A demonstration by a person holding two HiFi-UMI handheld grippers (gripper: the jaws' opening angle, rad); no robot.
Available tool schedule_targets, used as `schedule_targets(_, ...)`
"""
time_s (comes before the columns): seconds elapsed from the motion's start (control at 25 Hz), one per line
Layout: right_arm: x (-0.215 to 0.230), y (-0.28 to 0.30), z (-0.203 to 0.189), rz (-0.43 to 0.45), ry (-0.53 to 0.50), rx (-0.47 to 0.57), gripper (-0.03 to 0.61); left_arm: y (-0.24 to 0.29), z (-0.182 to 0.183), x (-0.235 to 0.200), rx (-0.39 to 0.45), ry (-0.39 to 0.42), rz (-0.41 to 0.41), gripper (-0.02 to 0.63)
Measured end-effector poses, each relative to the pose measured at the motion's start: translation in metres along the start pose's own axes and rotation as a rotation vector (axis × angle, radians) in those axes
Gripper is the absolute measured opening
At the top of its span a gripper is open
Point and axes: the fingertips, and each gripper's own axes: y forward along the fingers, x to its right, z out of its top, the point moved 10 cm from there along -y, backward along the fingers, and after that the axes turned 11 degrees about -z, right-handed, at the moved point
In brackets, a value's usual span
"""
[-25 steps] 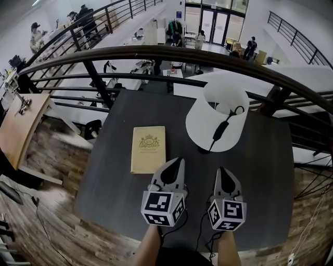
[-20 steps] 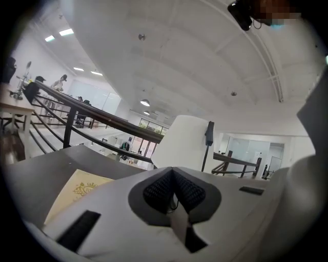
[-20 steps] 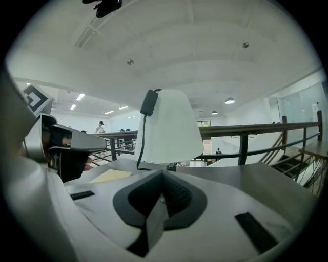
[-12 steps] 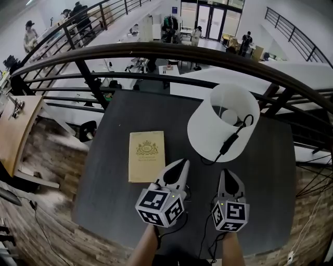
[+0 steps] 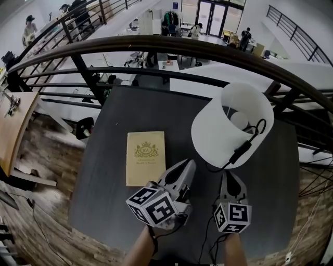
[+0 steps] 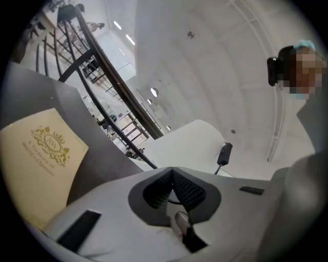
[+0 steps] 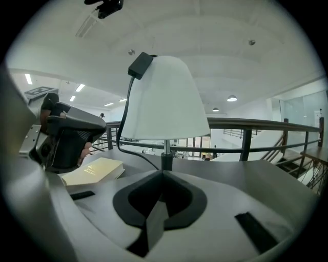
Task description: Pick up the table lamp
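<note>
Left gripper (image 5: 190, 164) rolled; book (image 5: 145, 157) title seemingly illegible.

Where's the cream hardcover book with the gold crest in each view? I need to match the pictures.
Head view: cream book, left of centre.
Left gripper view: book at far left, tilted.
Right gripper view: book at lower left, small.
Shared landmark: the white lampshade, to the book's right in all three.

Mezzanine above a large open-plan office hall, dark metal railing (image 5: 171, 47), desks (image 5: 165, 65) and people (image 5: 246, 37) below it, glass doors (image 5: 208, 11) beyond, wood-plank floor (image 5: 36, 208) on the near side.
</note>
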Motion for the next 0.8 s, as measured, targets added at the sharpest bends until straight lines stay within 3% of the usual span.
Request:
schedule_targets(0.28, 0.004, 0.015, -0.013, 0.002, 0.011, -0.006, 0.012, 0.002, -0.006, -0.020, 0.120, -0.242, -0.096, 0.026)
schedule_targets(0.8, 0.002, 0.035, -0.021, 0.054, 0.003, -0.023, 0.012, 0.014, -0.021, -0.028, 0.116, -0.307, -0.187, 0.077)
